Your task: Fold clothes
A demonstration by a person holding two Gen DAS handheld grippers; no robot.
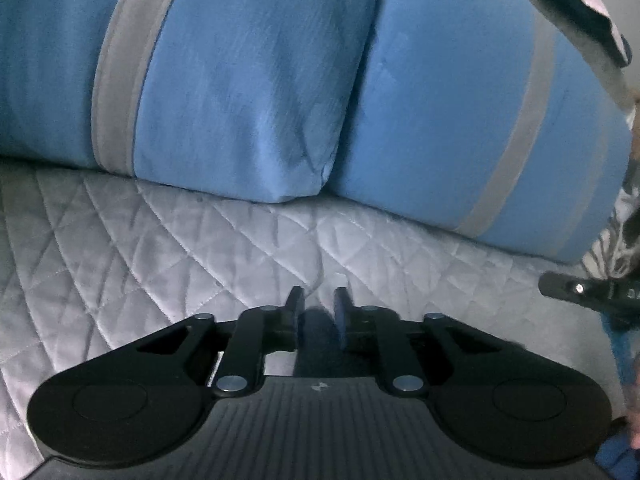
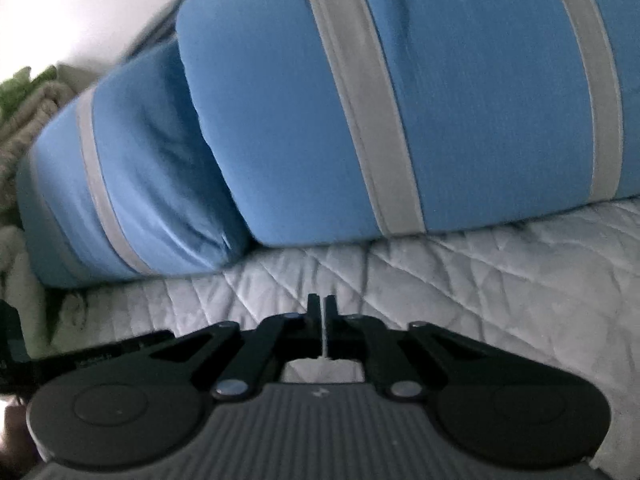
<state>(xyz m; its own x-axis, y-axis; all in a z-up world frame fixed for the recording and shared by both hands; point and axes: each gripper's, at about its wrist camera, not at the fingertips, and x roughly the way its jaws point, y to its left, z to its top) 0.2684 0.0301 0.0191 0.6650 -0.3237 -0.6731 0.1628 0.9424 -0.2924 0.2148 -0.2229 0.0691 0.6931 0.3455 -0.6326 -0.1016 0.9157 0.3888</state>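
left tool [image 1: 319, 305]: jaws slightly parted, empty, low over quilted bed [image 1: 160, 232] | right tool [image 2: 321, 308]: jaws nearly closed, empty | blue pillows [image 2: 460, 112] at 12 o'clock | patterned clothing [image 1: 618, 224] at 3 o'clock (mostly cropped)

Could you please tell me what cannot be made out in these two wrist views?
- Left wrist view: patterned cloth at the right, cut by the frame edge; garment type unclear.
- Right wrist view: beige and green fabric at the left, cut off and blurred.
- Right gripper: jaws nearly together; whether anything is pinched is unclear.
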